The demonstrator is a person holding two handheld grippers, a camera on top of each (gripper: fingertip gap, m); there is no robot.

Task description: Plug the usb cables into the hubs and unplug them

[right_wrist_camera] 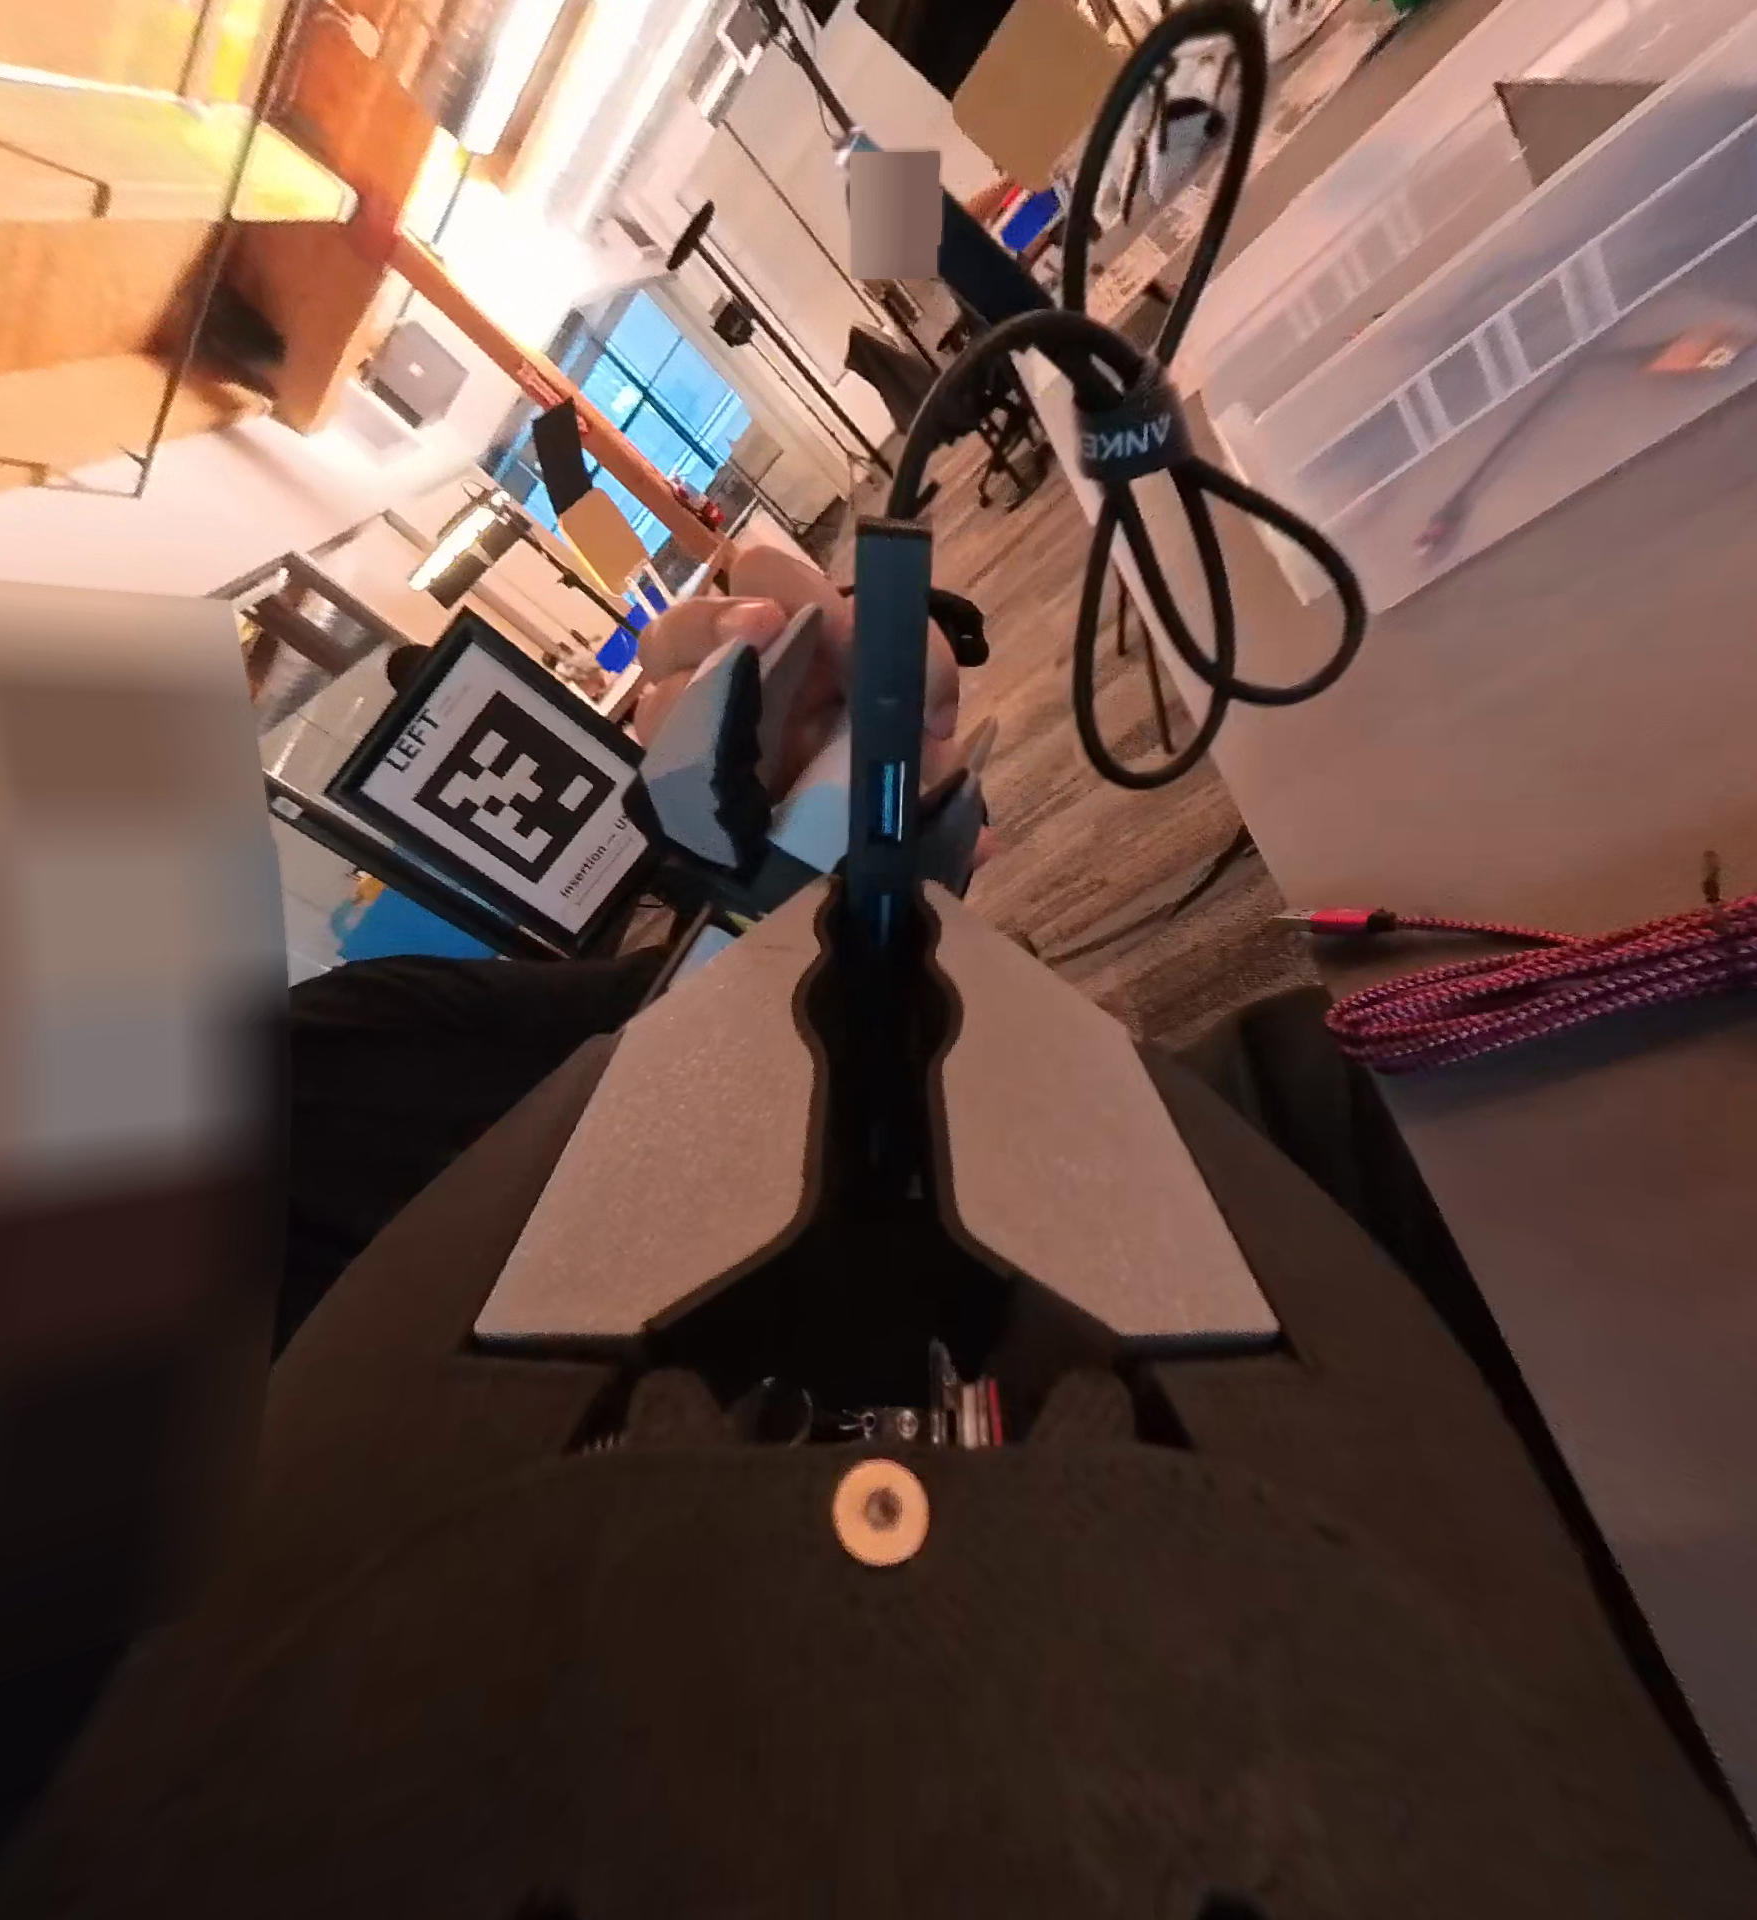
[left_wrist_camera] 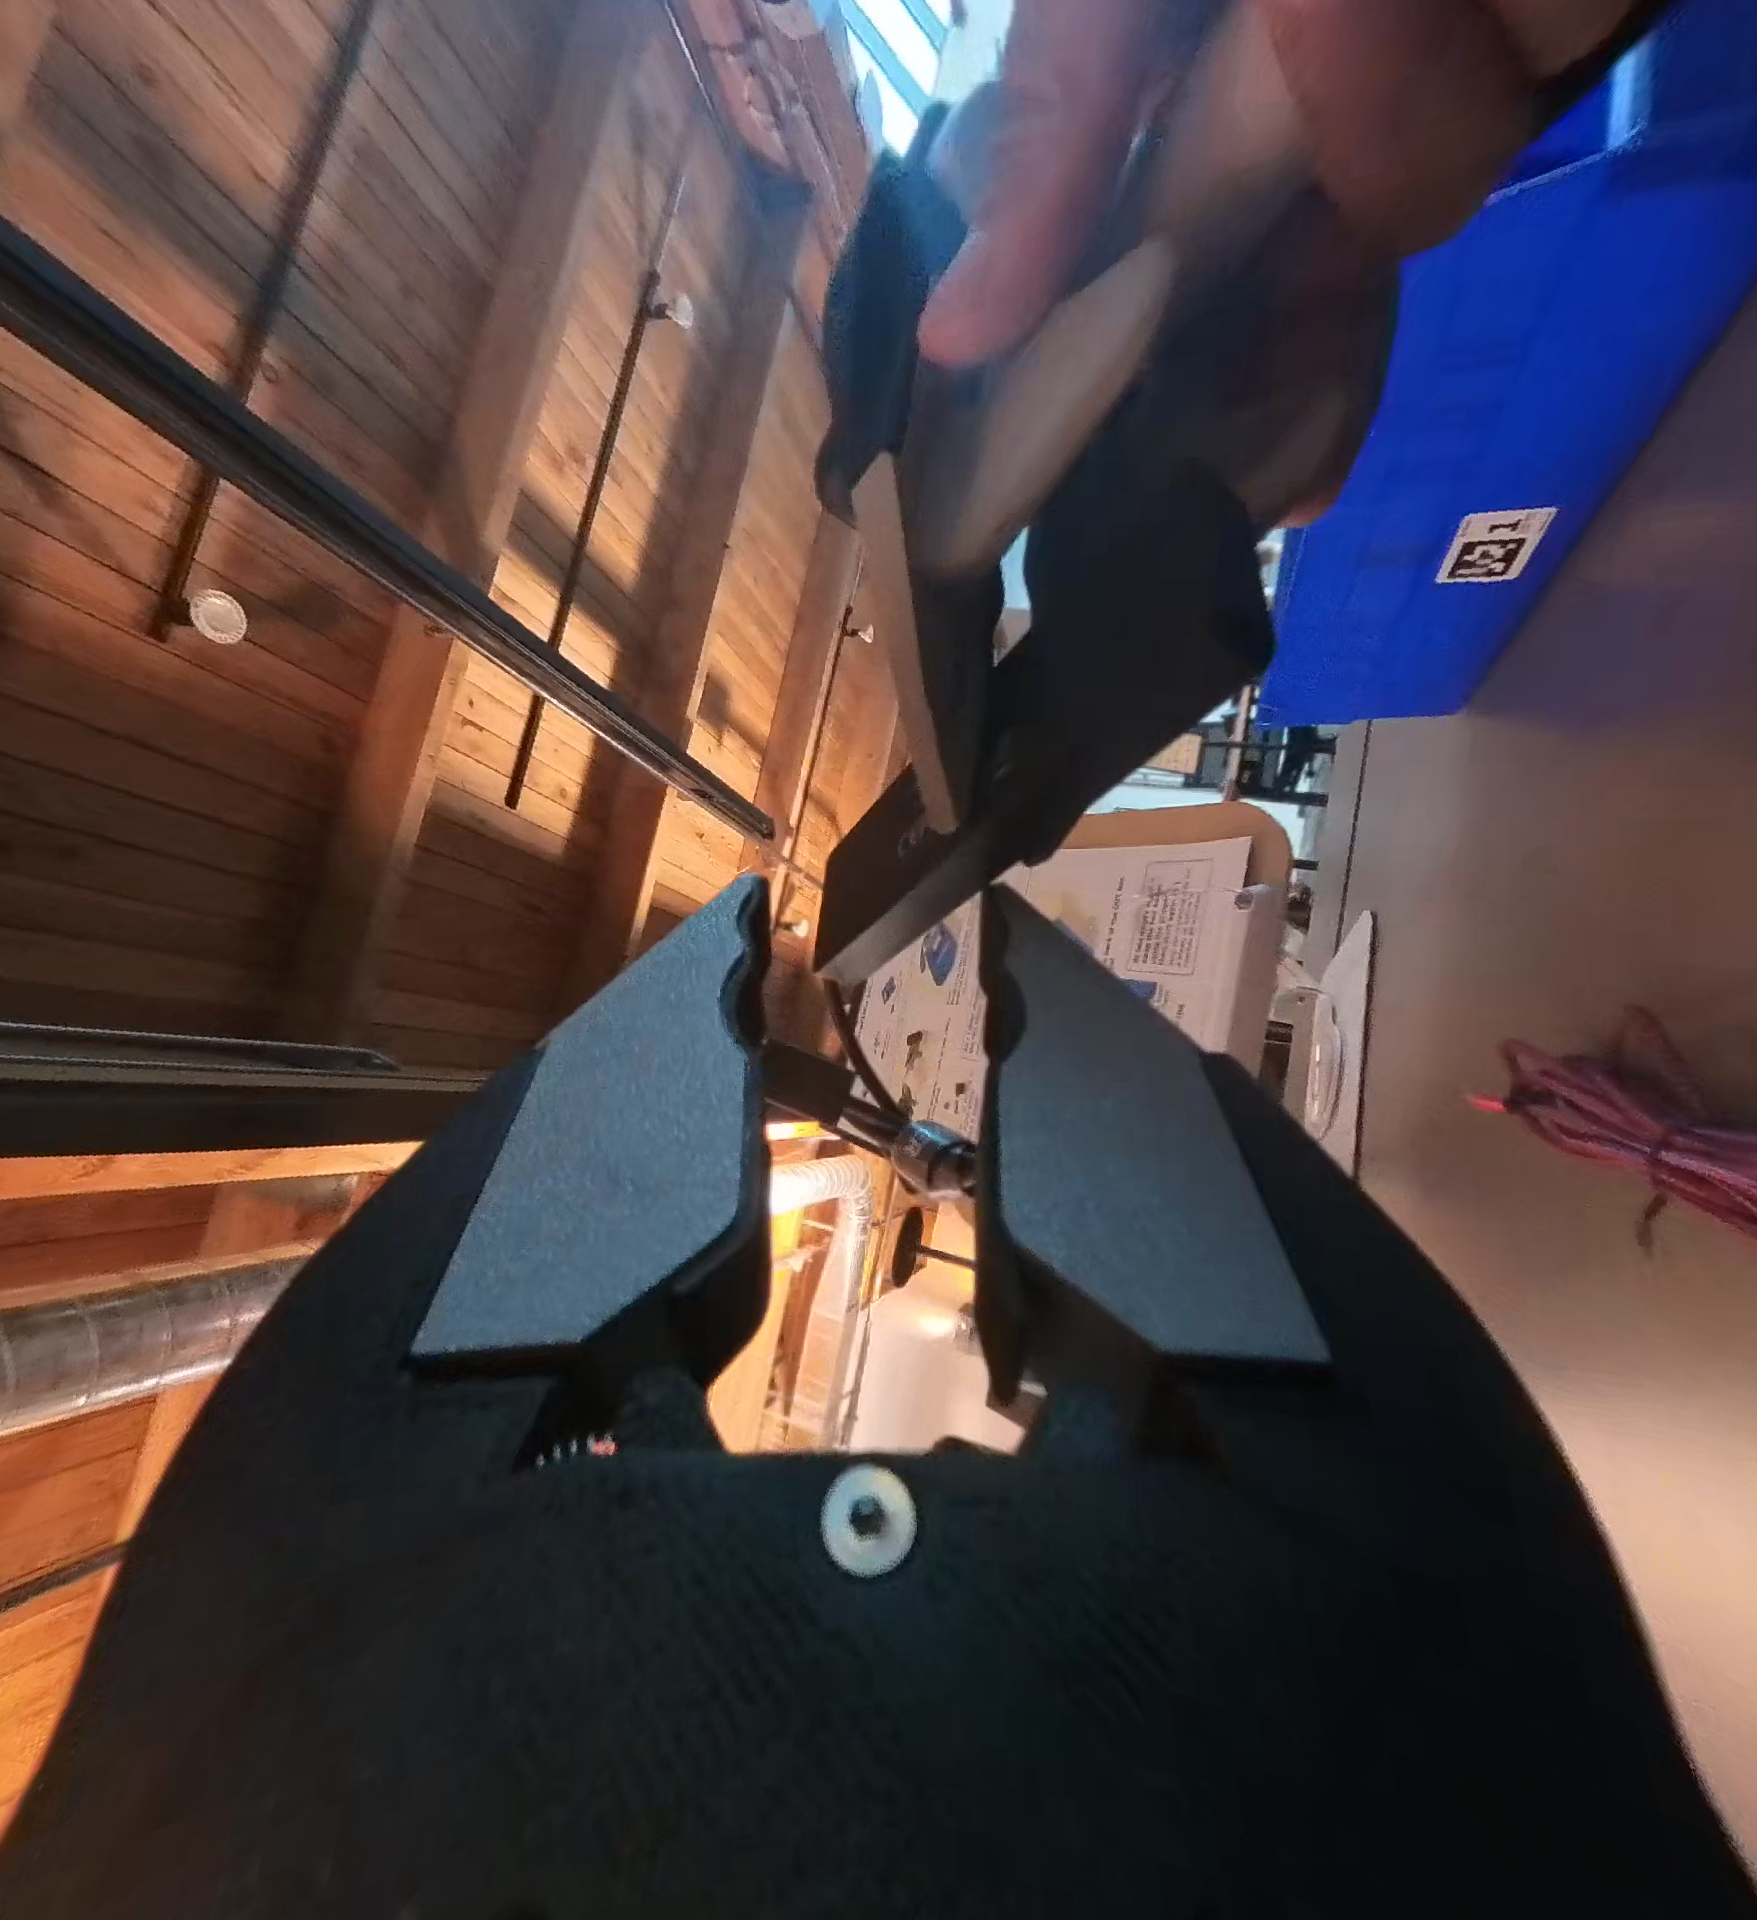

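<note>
Lying on the grey table (right_wrist_camera: pixel 1632 1299), a red braided cable (right_wrist_camera: pixel 1580 971).

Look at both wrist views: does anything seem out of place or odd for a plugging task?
Yes. The red braided cable lies on the table, unplugged, held by neither gripper. The right gripper clamps the dark hub in mid-air, its own bundled black cable dangling. The left gripper is open and holds nothing.

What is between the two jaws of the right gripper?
The dark USB hub stands edge-on between the jaws of the right gripper, clamped there, its black cable looping beyond; the right wrist view shows it.
</note>
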